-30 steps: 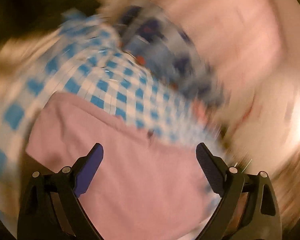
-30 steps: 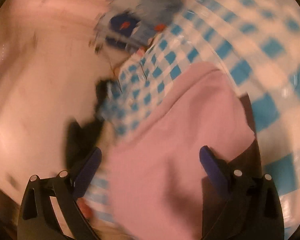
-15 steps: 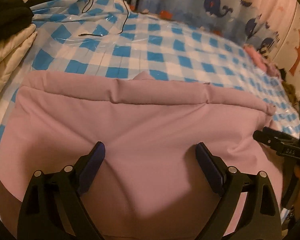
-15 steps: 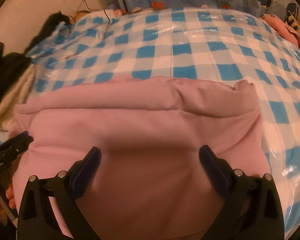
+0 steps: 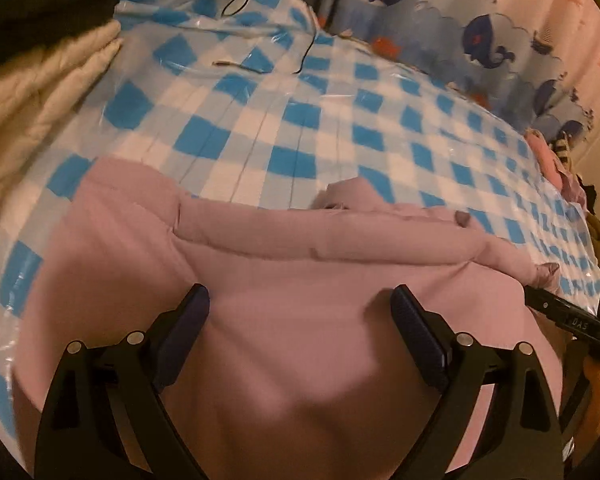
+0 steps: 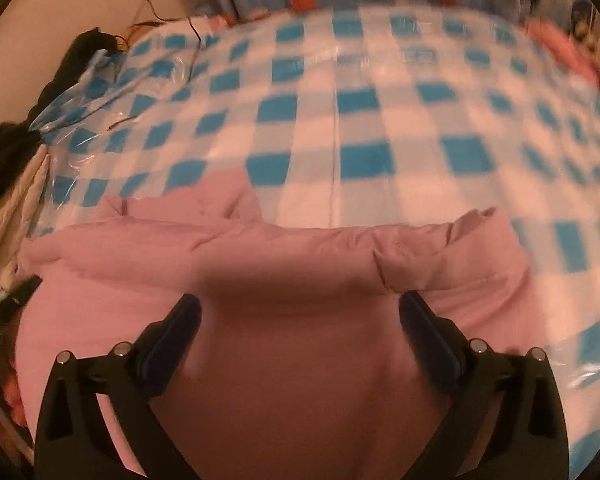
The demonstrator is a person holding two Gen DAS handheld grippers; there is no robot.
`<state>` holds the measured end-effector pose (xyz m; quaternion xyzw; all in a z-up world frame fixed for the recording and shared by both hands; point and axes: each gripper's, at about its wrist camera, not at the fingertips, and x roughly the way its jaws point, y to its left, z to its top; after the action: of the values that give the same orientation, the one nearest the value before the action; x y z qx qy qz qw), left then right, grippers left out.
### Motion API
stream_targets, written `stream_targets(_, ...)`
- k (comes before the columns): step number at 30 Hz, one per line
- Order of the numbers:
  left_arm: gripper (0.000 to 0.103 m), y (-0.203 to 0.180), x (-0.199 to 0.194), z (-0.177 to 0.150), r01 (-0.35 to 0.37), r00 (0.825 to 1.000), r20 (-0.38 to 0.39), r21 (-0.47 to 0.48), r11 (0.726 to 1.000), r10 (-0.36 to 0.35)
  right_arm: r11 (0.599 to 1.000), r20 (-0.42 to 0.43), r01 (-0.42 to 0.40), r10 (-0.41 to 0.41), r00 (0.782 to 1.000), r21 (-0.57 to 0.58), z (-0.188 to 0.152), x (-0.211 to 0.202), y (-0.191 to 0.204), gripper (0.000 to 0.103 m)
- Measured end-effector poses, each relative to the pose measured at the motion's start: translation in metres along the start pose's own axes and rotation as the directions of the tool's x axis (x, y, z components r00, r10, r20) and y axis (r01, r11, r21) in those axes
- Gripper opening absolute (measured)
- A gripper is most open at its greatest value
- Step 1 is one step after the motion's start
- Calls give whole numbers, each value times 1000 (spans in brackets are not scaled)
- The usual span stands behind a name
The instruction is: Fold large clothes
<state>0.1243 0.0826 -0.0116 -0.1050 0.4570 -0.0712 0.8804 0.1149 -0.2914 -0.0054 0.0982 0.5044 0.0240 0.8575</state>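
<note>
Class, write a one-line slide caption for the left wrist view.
Open left gripper poised over a pink garment spread on a blue-checked cover.

A: Where's free room?
B: The checked sheet (image 6: 364, 128) is bare from 11 to 1 o'clock.
A: Obstacles?
B: A cream quilt (image 5: 32, 92) at 10 o'clock, and the black cable (image 5: 304, 56) at 12.

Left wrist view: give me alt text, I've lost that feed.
The open left gripper hovers over a folded pink garment on a blue-and-white checked plastic sheet. The right gripper shows at the right edge.
</note>
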Motion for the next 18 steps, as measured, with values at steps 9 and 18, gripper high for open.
stream_targets(9,89,-7,10,0,-71,996,-50,32,997,73,1000,-75,12,-13,997,-14,2,17,-2,97)
stream_targets(18,90,-6,-17,-19,-131,990,56,94,987,126,998,72,45,-48,996,48,-23,-15,-38,97)
